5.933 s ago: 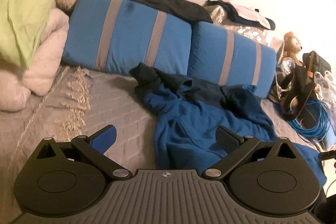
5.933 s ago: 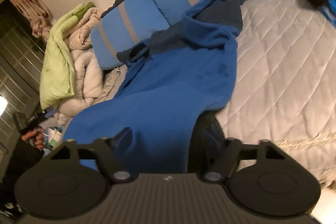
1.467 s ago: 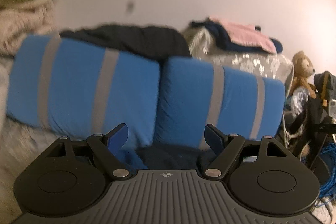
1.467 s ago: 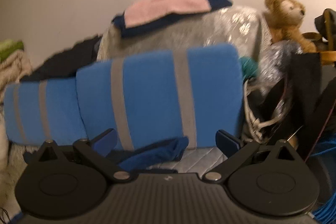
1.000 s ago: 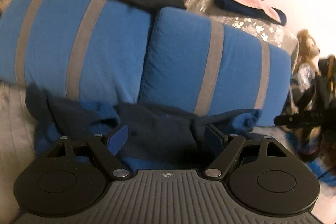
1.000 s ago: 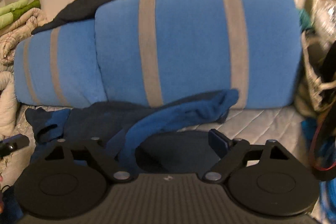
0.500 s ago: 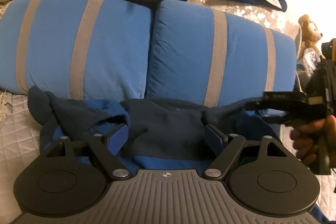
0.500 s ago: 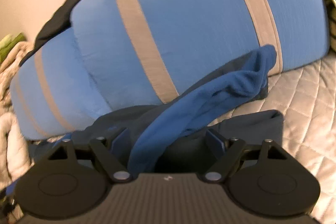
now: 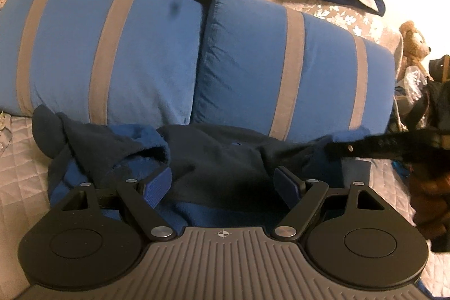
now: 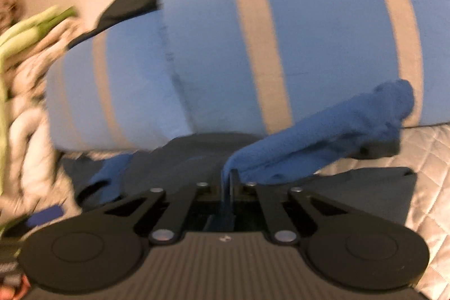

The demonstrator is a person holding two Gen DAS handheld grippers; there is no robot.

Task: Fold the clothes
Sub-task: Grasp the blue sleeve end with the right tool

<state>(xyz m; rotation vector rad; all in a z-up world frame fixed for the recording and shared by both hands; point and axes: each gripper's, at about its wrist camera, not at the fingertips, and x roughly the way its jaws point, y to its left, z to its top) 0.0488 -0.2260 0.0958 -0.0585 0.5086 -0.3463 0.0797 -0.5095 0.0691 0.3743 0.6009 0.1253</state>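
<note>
The crumpled two-tone blue fleece garment (image 9: 213, 167) lies on the grey quilted bedcover (image 9: 17, 176), bunched against the two blue pillows with grey stripes (image 9: 146, 58) along its far edge. The left gripper (image 9: 222, 184) hovers over it, fingers spread wide. The right gripper (image 10: 229, 182) pinches a lighter blue fold of the garment, its jaws closed together.

— Is there any writing, a label or a brand name to read in either view?

— No readable words or numbers. The only mark is a small white crosshair symbol (image 9: 223, 233) on the grey ribbed body of the left gripper (image 9: 223, 184); a similar mark on the right one is too blurred to read.
</note>
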